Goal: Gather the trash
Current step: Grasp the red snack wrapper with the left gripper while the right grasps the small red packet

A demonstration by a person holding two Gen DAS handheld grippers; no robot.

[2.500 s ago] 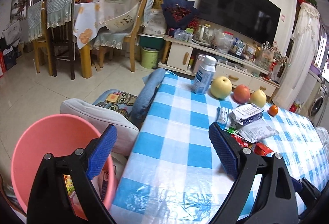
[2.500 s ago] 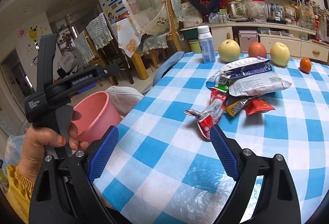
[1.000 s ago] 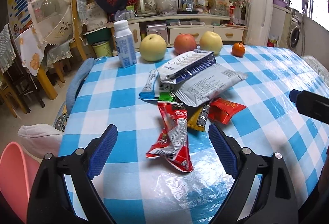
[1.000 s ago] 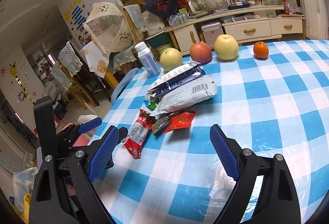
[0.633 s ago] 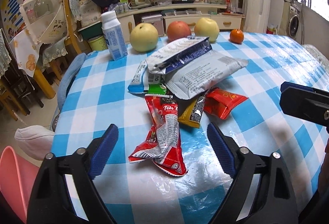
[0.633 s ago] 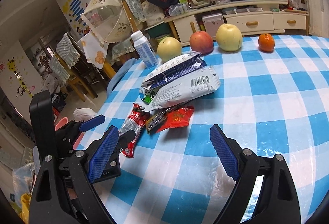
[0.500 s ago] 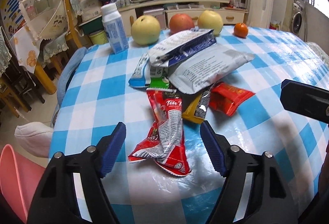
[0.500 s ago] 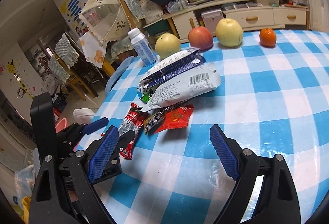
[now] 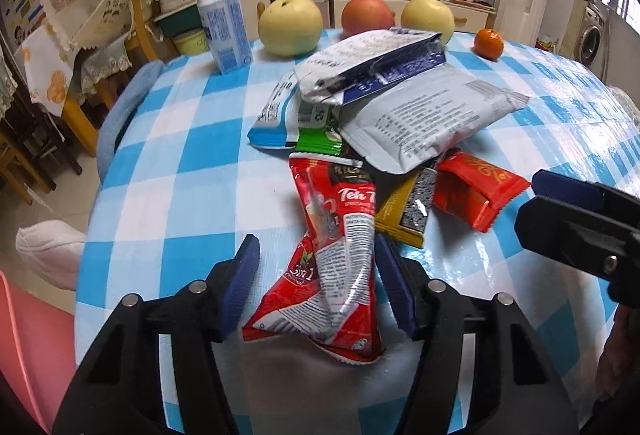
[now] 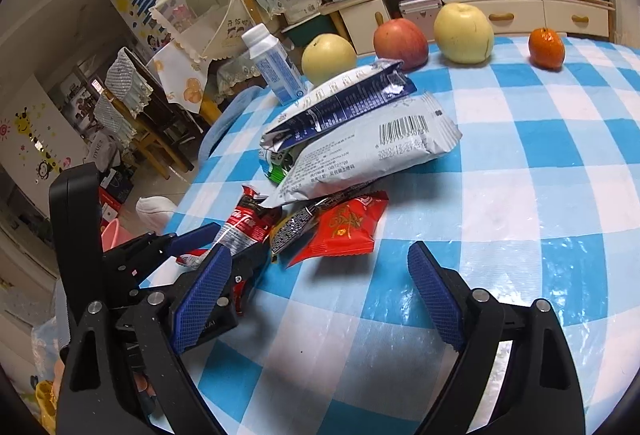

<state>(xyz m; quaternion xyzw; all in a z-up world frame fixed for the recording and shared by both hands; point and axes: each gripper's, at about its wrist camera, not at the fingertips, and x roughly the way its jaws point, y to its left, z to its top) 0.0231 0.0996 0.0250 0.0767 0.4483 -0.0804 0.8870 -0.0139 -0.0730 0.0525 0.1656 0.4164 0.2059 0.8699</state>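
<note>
- Trash lay heaped near the middle of the checked tablecloth [image 9: 168,163], and its nearest piece, a crumpled red tea sachet [image 9: 336,259], sat between the fingers of the left gripper [image 9: 316,275].
- That left gripper's jaws were closing around the sachet; the right pad looked to be at the sachet's edge, the left pad apart from it, so no pinch was yet made.
- The right gripper [image 10: 316,291] hung just short of the heap with its jaws spread and only slightly narrowing, nothing between them; the red-orange packet [image 10: 344,227] lay just ahead of it.
- By my reading the step in hand was the grasp of the first wrapper.
- Next the left jaws would need to close fully on the sachet, then lift and carry it to the pink bin [image 9: 28,347] at the table's near left edge.
- Behind lay a yellow-black sachet [image 9: 404,211], a large white pouch [image 9: 424,119] and a blue-white bag [image 9: 372,71] stacked on it.
- Farthest stood a milk bottle [image 9: 224,23], three large fruits and a small orange [image 9: 489,43], not trash.
</note>
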